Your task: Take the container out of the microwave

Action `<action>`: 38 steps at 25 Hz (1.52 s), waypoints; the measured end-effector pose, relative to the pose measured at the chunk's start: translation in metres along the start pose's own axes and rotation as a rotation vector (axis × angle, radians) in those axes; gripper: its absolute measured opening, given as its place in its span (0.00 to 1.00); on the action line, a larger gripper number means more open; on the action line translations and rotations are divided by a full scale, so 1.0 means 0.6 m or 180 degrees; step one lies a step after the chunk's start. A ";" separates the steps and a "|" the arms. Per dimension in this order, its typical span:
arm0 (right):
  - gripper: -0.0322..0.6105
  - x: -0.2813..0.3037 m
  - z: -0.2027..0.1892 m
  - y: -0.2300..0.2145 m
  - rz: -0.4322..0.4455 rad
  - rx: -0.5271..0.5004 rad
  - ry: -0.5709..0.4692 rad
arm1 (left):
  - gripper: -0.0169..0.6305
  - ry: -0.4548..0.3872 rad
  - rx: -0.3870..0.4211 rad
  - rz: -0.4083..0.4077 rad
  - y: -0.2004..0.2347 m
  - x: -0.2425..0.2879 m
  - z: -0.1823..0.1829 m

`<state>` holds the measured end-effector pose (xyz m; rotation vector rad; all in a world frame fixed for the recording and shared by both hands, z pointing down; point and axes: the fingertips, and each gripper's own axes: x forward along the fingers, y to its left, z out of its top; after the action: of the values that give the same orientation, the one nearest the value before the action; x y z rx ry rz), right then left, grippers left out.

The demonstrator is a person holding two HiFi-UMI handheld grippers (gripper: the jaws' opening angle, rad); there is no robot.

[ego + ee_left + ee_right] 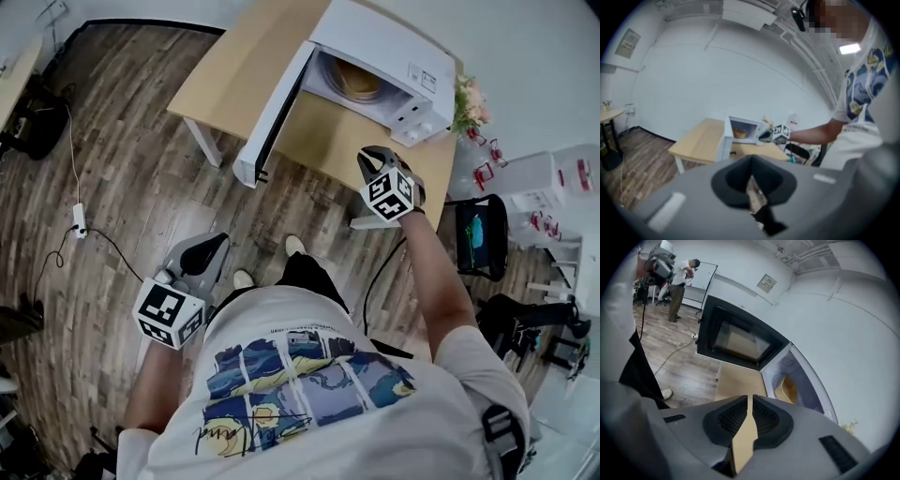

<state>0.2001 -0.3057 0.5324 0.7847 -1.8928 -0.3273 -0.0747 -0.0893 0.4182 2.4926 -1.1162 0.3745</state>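
Note:
A white microwave [380, 45] stands on a wooden table [234, 70] with its door [272, 117] swung open to the left. Inside sits a tan round container [354, 82], also visible in the right gripper view as the container [787, 389] past the dark door [736, 341]. My right gripper [367, 156] hovers over the table in front of the microwave's control side, a short way from the opening, jaws together and empty [750, 399]. My left gripper [217, 244] hangs low by my left side, far from the table, jaws together and empty [751, 161].
A flower bunch [469, 98] stands right of the microwave. A black chair [480, 234] and white shelving [553, 187] are to the right. A cable and power strip [80, 217] lie on the wood floor at left. A distant person [677, 282] stands by a whiteboard.

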 end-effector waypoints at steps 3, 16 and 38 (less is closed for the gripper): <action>0.10 0.058 -0.017 -0.061 -0.0151 -0.0300 0.0254 | 0.04 -0.0088 -0.0013 0.0146 0.028 0.007 0.019; 0.15 0.259 -0.073 -0.219 -0.0500 -0.0995 0.0953 | 0.04 -0.0283 -0.0262 0.0621 0.066 0.087 0.078; 0.11 0.336 -0.084 -0.243 -0.0398 -0.1510 0.0996 | 0.04 -0.0261 -0.0359 0.0789 0.078 0.133 0.083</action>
<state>0.2447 -0.5403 0.6185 0.5902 -1.3992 -0.6632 -0.0543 -0.1921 0.4158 2.2959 -1.4439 0.2701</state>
